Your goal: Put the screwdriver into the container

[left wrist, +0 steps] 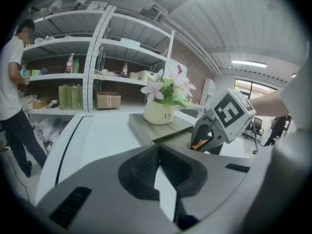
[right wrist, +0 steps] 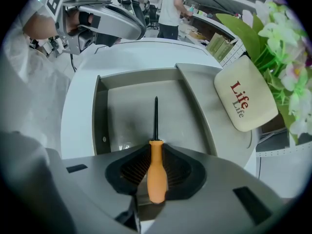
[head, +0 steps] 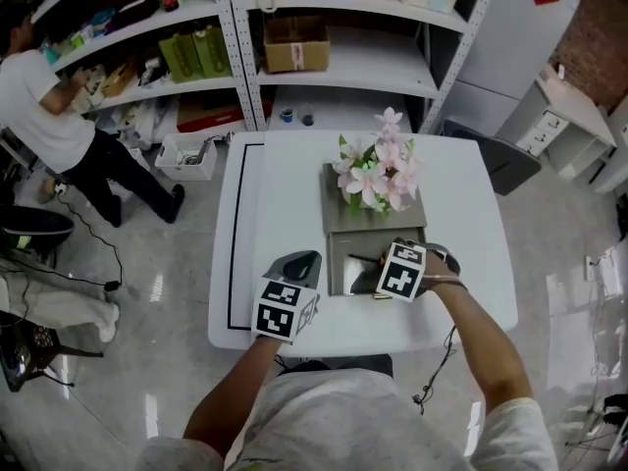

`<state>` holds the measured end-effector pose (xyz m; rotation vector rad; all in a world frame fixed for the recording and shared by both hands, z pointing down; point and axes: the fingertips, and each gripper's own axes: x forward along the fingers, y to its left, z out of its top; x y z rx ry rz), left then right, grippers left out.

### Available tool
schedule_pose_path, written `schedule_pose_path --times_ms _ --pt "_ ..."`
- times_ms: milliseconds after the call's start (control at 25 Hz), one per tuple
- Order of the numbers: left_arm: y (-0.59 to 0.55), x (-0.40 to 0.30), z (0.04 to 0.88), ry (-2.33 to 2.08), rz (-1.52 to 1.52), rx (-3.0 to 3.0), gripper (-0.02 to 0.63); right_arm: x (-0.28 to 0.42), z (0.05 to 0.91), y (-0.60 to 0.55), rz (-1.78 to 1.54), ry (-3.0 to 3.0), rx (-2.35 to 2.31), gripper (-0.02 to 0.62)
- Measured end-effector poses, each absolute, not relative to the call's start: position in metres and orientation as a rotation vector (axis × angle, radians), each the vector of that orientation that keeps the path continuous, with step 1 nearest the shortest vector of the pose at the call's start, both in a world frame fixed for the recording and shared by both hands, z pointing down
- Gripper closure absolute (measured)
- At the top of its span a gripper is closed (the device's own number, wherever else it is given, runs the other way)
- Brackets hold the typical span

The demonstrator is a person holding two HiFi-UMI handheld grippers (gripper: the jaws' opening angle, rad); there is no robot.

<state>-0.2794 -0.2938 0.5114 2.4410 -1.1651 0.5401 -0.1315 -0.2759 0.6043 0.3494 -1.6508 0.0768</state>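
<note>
Writing: the cream pot (right wrist: 245, 100) read "Life" in red, with a smaller dark "Life" beneath it; no other print was legible.
Screwdriver (right wrist: 156, 172): it had an orange handle and a dark shaft, and stood upright with its tip pointing down into the grey container (right wrist: 101, 118); whether the tip touched the floor could not be told.
Right gripper (right wrist: 156, 149): the fingers were parted by the handle's width and pressed on it from both sides.
Left gripper (left wrist: 157, 148): the fingers were together, with nothing between them.
Container place: it lay midway along the near edge of the bench (head: 294, 180), and the left gripper was just to its left.
Head view: the pink flowers (head: 378, 170) hid the pot's writing, and the marker cube covered the handle.
Left gripper view: the orange handle peeked out under the right gripper.
</note>
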Motion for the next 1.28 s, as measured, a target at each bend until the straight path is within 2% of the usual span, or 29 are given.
schedule_pose_path --times_ms 200,480,1080,1280 --pt "-0.293 -0.281 0.51 -1.174 0.556 2.443 0.603 -0.132 0.6 -0.272 0.118 -1.691 0.351 0.474" --pt "-0.297 -0.274 0.503 -1.196 0.556 2.446 0.603 -0.129 0.575 -0.28 0.152 -1.795 0.461 0.482" --pt "-0.32 -0.224 0.469 -1.246 0.537 2.473 0.603 -0.085 0.473 -0.297 0.246 -2.128 0.886 0.549" --pt "-0.323 -0.21 0.459 -1.297 0.505 2.456 0.603 -0.066 0.434 -0.305 0.283 -2.269 1.072 0.591"
